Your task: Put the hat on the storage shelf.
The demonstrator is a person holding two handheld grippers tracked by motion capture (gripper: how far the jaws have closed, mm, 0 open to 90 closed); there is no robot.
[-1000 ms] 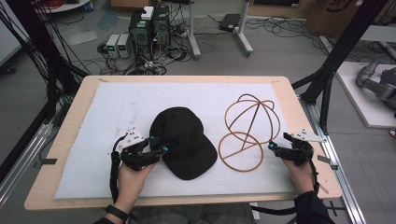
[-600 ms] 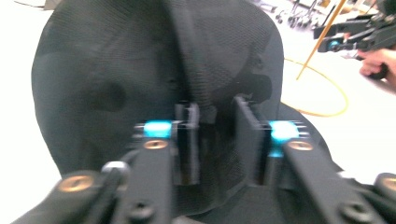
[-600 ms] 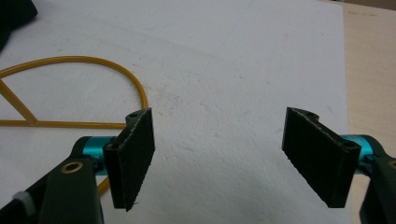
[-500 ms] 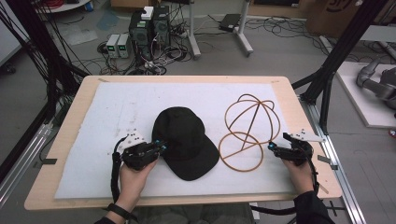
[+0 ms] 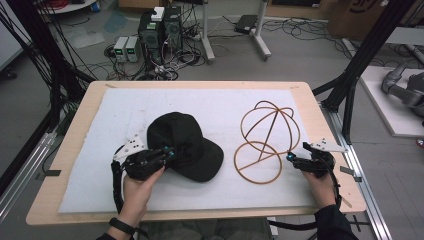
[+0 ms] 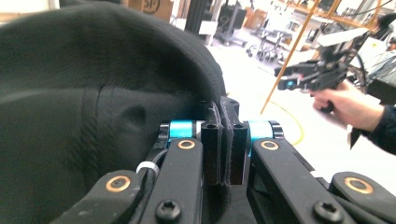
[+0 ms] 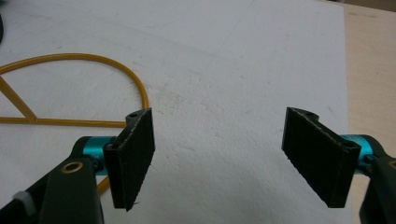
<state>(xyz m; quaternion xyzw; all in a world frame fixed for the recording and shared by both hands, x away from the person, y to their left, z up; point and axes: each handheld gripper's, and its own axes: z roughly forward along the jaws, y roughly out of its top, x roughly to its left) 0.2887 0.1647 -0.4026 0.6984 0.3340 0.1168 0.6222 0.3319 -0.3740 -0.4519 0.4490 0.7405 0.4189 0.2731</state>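
Note:
A black baseball cap (image 5: 182, 145) lies on the white mat (image 5: 125, 110), left of centre. My left gripper (image 5: 170, 151) is at the cap's left edge; its jaws have just been closing and now pinch a fold of the cap's fabric (image 6: 93, 93) between the pads, so the left gripper (image 6: 224, 135) is shut on it. A tan wire hat stand (image 5: 267, 137) rests to the cap's right. My right gripper (image 5: 292, 159) sits beside the stand's base ring, apart from it. In its own view the right gripper (image 7: 217, 154) is open with only mat between the jaws, and the ring (image 7: 70, 58) curves past at the left.
The mat covers a wooden table (image 5: 320, 125) with black frame posts at its left and right. Computers and cables (image 5: 160, 30) sit on the floor beyond the far edge. The person's other hand (image 6: 345, 102) shows far off in the left gripper view.
The left gripper's jaws came together on the cap's edge, nudging slightly toward the cap. The right hand and the wire stand kept still.

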